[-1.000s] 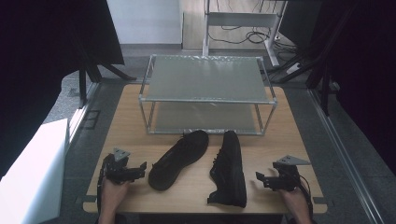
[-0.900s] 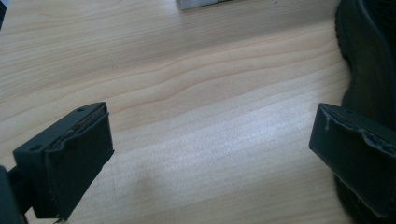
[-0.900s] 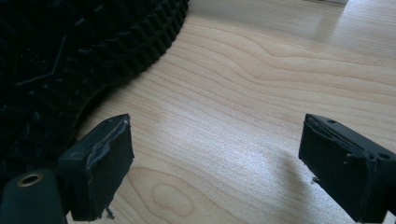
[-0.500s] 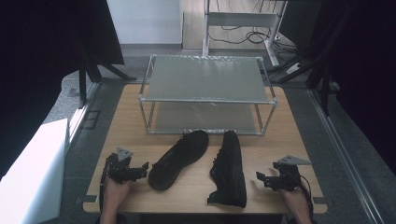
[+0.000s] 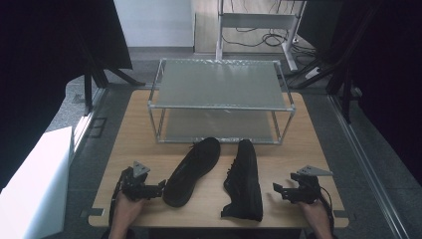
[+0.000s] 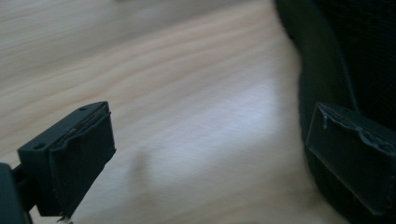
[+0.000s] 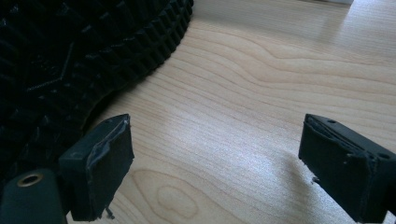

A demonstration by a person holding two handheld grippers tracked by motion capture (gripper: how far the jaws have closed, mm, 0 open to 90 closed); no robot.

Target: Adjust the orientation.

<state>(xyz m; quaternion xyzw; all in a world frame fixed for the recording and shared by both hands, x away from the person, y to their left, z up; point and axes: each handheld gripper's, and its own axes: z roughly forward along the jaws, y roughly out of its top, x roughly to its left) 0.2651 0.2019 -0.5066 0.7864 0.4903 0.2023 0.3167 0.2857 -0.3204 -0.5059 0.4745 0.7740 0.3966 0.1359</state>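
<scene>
A: Entry, left to right. Near the worktop's (image 5: 129,129) front-left corner the left gripper (image 5: 158,185) rests low in the person's left hand (image 5: 124,211), jaws pointing right toward the left shoe (image 5: 193,164). State of the jaws?

B: Released. In the left gripper view the 2 black pads (image 6: 79,158) stand wide apart over bare wood, nothing between them. The right-hand pad lies against or just in front of the shoe's dark side (image 6: 336,70); contact cannot be confirmed.

A: Left shoe position?

B: Black, lying diagonally at the worktop's front centre, one end near the front edge just beside the left gripper, the other near the shelf rack (image 5: 221,97). The right shoe (image 5: 244,179) lies on its side beside it, running from near the rack toward the front edge.

A: The rack?

B: Metal frame, 2 tiers, standing along the rear half of the worktop.

A: Right side?

B: The right gripper (image 5: 276,189), in the right hand (image 5: 313,214) near the front-right corner, points left at the right shoe, near but apart. Jaws released: in the right gripper view both pads (image 7: 100,163) are spread over bare wood, the ridged black sole (image 7: 84,51) at upper left.
</scene>
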